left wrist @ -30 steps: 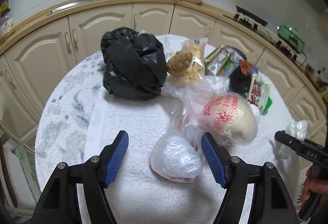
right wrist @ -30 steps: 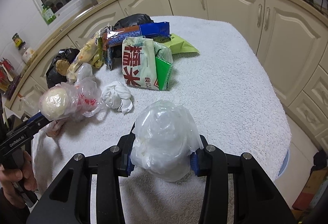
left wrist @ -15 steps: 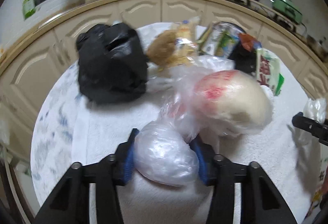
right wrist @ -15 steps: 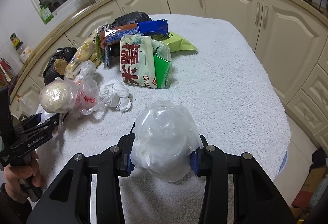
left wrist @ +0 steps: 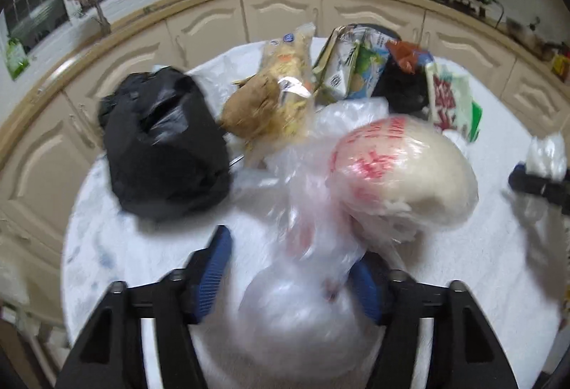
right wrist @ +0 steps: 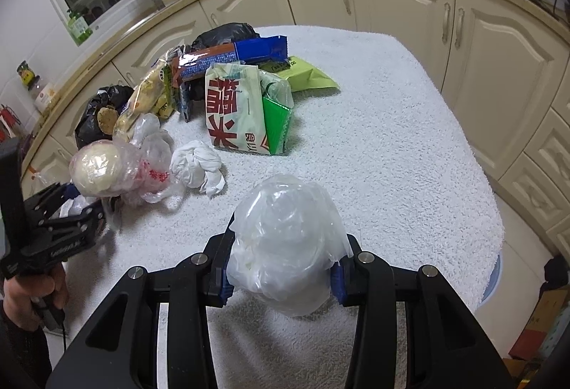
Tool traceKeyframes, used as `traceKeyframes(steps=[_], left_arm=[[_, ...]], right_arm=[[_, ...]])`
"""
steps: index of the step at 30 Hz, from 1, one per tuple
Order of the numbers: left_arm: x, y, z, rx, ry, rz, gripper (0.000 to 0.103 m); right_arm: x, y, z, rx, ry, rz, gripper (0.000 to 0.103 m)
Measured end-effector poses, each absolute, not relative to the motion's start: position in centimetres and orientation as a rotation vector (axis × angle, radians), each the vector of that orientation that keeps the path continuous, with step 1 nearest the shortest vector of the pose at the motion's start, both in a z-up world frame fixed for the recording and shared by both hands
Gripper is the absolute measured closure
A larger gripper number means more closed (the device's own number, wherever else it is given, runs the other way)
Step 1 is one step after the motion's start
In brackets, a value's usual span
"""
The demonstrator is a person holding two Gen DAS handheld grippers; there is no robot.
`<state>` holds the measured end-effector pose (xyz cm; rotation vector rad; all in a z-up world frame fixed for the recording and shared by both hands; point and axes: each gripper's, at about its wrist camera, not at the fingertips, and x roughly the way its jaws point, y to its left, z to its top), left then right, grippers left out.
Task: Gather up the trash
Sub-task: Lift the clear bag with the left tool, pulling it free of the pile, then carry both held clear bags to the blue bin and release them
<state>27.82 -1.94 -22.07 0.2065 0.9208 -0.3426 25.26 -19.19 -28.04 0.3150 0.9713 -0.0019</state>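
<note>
A clear plastic bag point(left wrist: 299, 317) of trash lies between the blue pads of my left gripper point(left wrist: 292, 275), whose jaws are opening. The left pad point(left wrist: 213, 271) stands bare with a small gap to the bag; the bag hides most of the right pad. Just beyond it sits a bagged white bun with red print point(left wrist: 402, 171). My right gripper point(right wrist: 281, 278) is shut on another crumpled clear bag point(right wrist: 285, 246), held just above the towel. The right wrist view shows the left gripper point(right wrist: 67, 211) at the left, in a person's hand.
A white towel point(right wrist: 392, 146) covers the round table. On it lie a black bag point(left wrist: 164, 143), a snack packet point(left wrist: 274, 97), a carton point(left wrist: 342, 68), a rice pack with red characters point(right wrist: 235, 111), a blue-brown wrapper point(right wrist: 231, 57), a green packet point(right wrist: 310, 75) and a white wad point(right wrist: 199, 164). Cabinets ring the table.
The left gripper's wide jaws moved forward and closed around the clear bag, then rolled; the bag now sits deeper between them with the left pad bare. The right gripper has not moved.
</note>
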Motion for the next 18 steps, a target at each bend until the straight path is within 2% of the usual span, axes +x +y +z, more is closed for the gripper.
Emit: traceKeyframes(steps=[2, 4, 11, 18], left_arm=[[28.7, -1.8, -22.3, 0.168, 0.926, -0.35, 0.071], [28.5, -1.8, -22.3, 0.169, 0.919, -0.348, 0.075], [24.6, -0.3, -20.9, 0.047, 0.892, -0.339, 0.076], [20.8, 0.5, -17.6, 0.031, 0.79, -0.294, 0.076]], right_arm=[[25.2, -19.3, -28.0, 0.318, 0.971, -0.005, 0.061], [25.2, -19.3, -28.0, 0.32, 0.969, -0.007, 0.061], [24.3, -20.1, -26.9, 0.328, 0.934, -0.009, 0.061], [23.5, -20.8, -25.0, 0.344, 0.885, 0.005, 0.062]])
